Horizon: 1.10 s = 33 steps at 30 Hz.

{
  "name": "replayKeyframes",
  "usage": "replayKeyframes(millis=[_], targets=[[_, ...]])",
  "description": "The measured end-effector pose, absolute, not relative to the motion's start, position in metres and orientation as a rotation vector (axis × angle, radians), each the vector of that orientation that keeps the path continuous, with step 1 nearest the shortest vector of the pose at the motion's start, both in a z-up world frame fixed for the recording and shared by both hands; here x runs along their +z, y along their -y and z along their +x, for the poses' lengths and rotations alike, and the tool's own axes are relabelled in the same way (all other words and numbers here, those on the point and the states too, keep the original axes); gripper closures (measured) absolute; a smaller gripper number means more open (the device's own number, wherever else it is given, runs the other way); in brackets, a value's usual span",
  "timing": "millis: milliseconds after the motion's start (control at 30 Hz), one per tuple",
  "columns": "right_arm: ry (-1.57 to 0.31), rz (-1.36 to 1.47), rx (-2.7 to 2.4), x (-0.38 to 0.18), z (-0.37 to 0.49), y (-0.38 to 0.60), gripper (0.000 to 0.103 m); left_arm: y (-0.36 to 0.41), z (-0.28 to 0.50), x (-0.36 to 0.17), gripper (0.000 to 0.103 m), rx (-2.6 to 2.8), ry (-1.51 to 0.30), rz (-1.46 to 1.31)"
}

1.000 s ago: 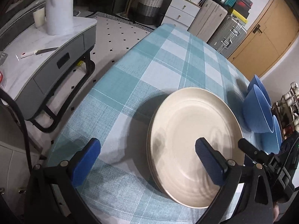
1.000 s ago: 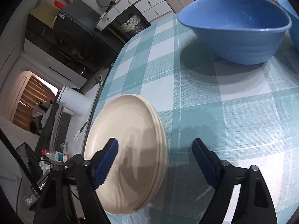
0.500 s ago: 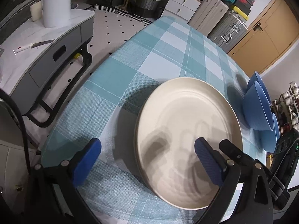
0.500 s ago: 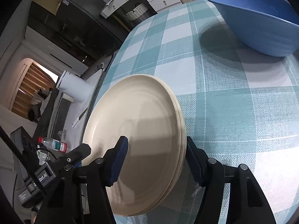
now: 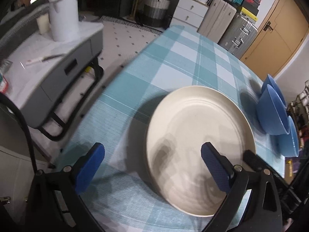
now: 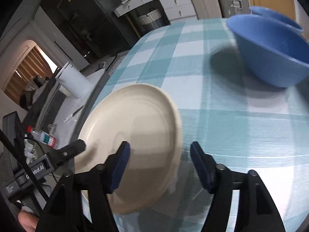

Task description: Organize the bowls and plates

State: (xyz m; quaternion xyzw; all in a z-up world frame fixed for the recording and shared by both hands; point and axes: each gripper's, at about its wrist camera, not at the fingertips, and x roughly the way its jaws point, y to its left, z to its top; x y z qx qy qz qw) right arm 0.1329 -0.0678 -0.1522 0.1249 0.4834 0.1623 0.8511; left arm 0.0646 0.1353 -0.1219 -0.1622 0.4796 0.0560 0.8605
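A stack of cream plates (image 5: 199,135) lies on the teal checked tablecloth (image 5: 173,61); it also shows in the right wrist view (image 6: 135,127). My left gripper (image 5: 152,164) is open and hovers over the stack's left edge, one finger above the plate. My right gripper (image 6: 158,164) is open, its jaws standing either side of the stack's right rim without closing on it. Blue bowls (image 5: 274,112) stand at the table's right side; the nearest bowl (image 6: 270,50) is beyond the right gripper.
A grey side table (image 5: 58,61) with a white canister (image 5: 63,15) stands left of the table. Suitcases (image 5: 229,25), white drawers (image 5: 187,7) and a wooden door (image 5: 274,38) are at the back. A water bottle (image 6: 43,137) lies lower left.
The right gripper has narrowed and moved in around the plates' rim. The left gripper stayed open and shifted slightly; both views are motion-blurred.
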Motion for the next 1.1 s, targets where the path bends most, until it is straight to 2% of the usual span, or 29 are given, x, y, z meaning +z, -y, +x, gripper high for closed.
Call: replayKeyframes(millis=[67,167,300,700,867,1100], targets=[[-0.993,0.245,0.298,-0.146,0.125,0.077,0.017,-0.131,0.059,-0.115,0.003,0.132,-0.975,-0.289],[-0.925,0.199,0.284,-0.132,0.114,0.090,0.017,-0.125,0.053,-0.105,0.003,0.151,-0.917,-0.232],[-0.827,0.140,0.261,-0.112,0.099,0.107,0.009,-0.121,0.050,-0.101,0.002,0.124,-0.903,-0.247],[-0.621,-0.040,0.243,-0.075,0.060,0.135,0.009,-0.090,0.030,-0.065,0.002,0.074,-0.706,-0.212],[-0.511,-0.085,0.195,-0.062,0.040,0.147,0.009,-0.044,0.016,-0.051,0.002,0.034,-0.612,-0.122],[-0.461,-0.023,0.102,-0.049,0.032,0.177,0.008,0.035,0.002,-0.042,0.002,-0.095,-0.537,0.052]])
